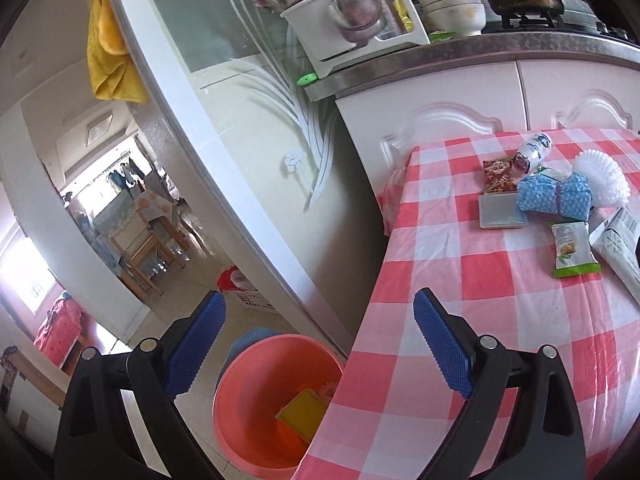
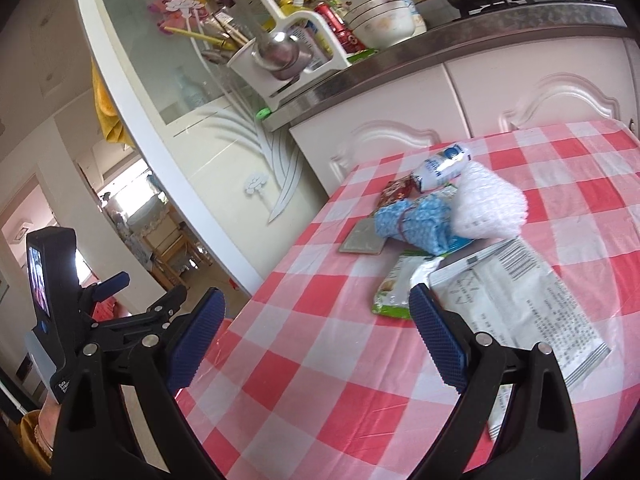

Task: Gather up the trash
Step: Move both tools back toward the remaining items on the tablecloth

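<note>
A pink bucket [image 1: 256, 400] stands on the floor beside the table, with a yellow piece [image 1: 302, 408] lying inside. My left gripper [image 1: 320, 344] hangs open above the bucket and the table's corner, holding nothing. On the red-checked tablecloth [image 2: 320, 340] lies a heap of trash: a small white bottle [image 2: 442, 168], a red snack wrapper [image 2: 396, 192], a blue patterned bundle [image 2: 416, 220], white foam netting [image 2: 488, 204], a grey flat lid [image 2: 362, 238], a green-edged snack packet [image 2: 396, 288] and a large white printed bag [image 2: 520, 304]. My right gripper [image 2: 316, 336] is open just short of the packet.
White cabinets [image 1: 460, 120] and a steel counter with a utensil rack [image 1: 360, 28], bowls and a pot stand behind the table. A glass sliding door [image 1: 224, 80] runs along the left. The left gripper's body [image 2: 60, 304] shows at the left of the right wrist view.
</note>
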Action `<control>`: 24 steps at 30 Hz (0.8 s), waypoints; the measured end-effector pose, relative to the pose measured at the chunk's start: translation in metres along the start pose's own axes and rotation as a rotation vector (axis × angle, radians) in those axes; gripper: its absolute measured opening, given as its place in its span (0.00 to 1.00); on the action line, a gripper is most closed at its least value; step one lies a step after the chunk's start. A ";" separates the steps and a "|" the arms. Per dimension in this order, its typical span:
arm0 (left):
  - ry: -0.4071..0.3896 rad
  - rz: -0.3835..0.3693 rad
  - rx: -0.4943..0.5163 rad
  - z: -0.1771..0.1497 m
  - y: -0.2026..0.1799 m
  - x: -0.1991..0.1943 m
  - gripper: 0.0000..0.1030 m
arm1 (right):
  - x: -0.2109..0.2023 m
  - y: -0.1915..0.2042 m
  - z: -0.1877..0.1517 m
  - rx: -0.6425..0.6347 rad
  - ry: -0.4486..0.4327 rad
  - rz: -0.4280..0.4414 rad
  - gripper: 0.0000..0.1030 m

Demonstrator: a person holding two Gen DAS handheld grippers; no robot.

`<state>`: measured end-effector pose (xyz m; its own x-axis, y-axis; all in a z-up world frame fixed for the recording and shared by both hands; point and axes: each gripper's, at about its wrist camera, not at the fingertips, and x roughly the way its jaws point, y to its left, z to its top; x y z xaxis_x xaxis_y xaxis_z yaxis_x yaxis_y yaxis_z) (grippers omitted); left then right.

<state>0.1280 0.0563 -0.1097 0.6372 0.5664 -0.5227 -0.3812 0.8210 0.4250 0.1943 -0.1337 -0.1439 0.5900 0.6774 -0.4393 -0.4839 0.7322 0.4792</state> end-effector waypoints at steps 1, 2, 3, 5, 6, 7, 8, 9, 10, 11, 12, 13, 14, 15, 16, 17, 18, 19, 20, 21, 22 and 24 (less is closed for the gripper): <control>0.000 0.001 0.005 0.000 -0.002 0.000 0.91 | -0.002 -0.003 0.001 0.005 -0.004 -0.004 0.91; 0.001 0.001 0.012 0.001 -0.005 0.000 0.91 | -0.003 -0.008 0.002 0.011 -0.011 -0.009 0.91; 0.002 0.000 0.018 0.002 -0.008 0.000 0.91 | -0.005 -0.012 0.003 0.016 -0.016 -0.013 0.91; 0.006 -0.002 0.027 0.003 -0.013 0.001 0.91 | -0.007 -0.019 0.006 0.026 -0.024 -0.022 0.91; 0.009 -0.004 0.033 0.004 -0.017 0.002 0.91 | -0.008 -0.022 0.007 0.031 -0.028 -0.030 0.91; 0.009 -0.007 0.036 0.004 -0.019 0.002 0.91 | -0.009 -0.026 0.008 0.035 -0.033 -0.036 0.91; 0.010 -0.010 0.039 0.005 -0.022 0.003 0.91 | -0.011 -0.030 0.009 0.042 -0.038 -0.042 0.91; 0.012 -0.013 0.044 0.006 -0.026 0.004 0.91 | -0.012 -0.033 0.010 0.049 -0.042 -0.045 0.91; 0.013 -0.014 0.049 0.006 -0.028 0.004 0.91 | -0.013 -0.038 0.011 0.058 -0.046 -0.046 0.91; 0.015 -0.015 0.055 0.007 -0.032 0.005 0.91 | -0.014 -0.042 0.012 0.068 -0.049 -0.047 0.91; 0.017 -0.015 0.063 0.008 -0.035 0.007 0.91 | -0.015 -0.047 0.013 0.080 -0.053 -0.049 0.91; 0.018 -0.015 0.069 0.008 -0.039 0.008 0.91 | -0.015 -0.051 0.014 0.090 -0.056 -0.051 0.91; 0.018 -0.015 0.076 0.009 -0.042 0.009 0.91 | -0.016 -0.055 0.015 0.099 -0.058 -0.053 0.91; 0.017 -0.014 0.084 0.010 -0.046 0.009 0.91 | -0.016 -0.060 0.015 0.111 -0.060 -0.055 0.91; 0.018 -0.015 0.089 0.011 -0.049 0.010 0.91 | -0.016 -0.064 0.016 0.121 -0.061 -0.057 0.91; 0.019 -0.019 0.092 0.011 -0.052 0.010 0.91 | -0.016 -0.068 0.016 0.130 -0.062 -0.058 0.91; 0.019 -0.025 0.097 0.012 -0.057 0.010 0.91 | -0.017 -0.072 0.016 0.142 -0.062 -0.060 0.91; 0.017 -0.029 0.103 0.012 -0.061 0.009 0.91 | -0.017 -0.075 0.017 0.150 -0.061 -0.061 0.91; 0.015 -0.034 0.109 0.013 -0.065 0.008 0.91 | -0.017 -0.078 0.017 0.157 -0.061 -0.060 0.91; 0.014 -0.047 0.119 0.013 -0.072 0.007 0.91 | -0.018 -0.080 0.017 0.164 -0.062 -0.061 0.91; 0.012 -0.055 0.124 0.014 -0.076 0.006 0.91 | -0.018 -0.082 0.017 0.170 -0.064 -0.062 0.91; 0.007 -0.075 0.141 0.014 -0.087 0.004 0.91 | -0.019 -0.085 0.017 0.176 -0.064 -0.064 0.91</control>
<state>0.1726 -0.0141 -0.1383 0.6554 0.5046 -0.5620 -0.2344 0.8432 0.4838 0.2355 -0.2099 -0.1635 0.6582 0.6201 -0.4268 -0.3270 0.7462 0.5799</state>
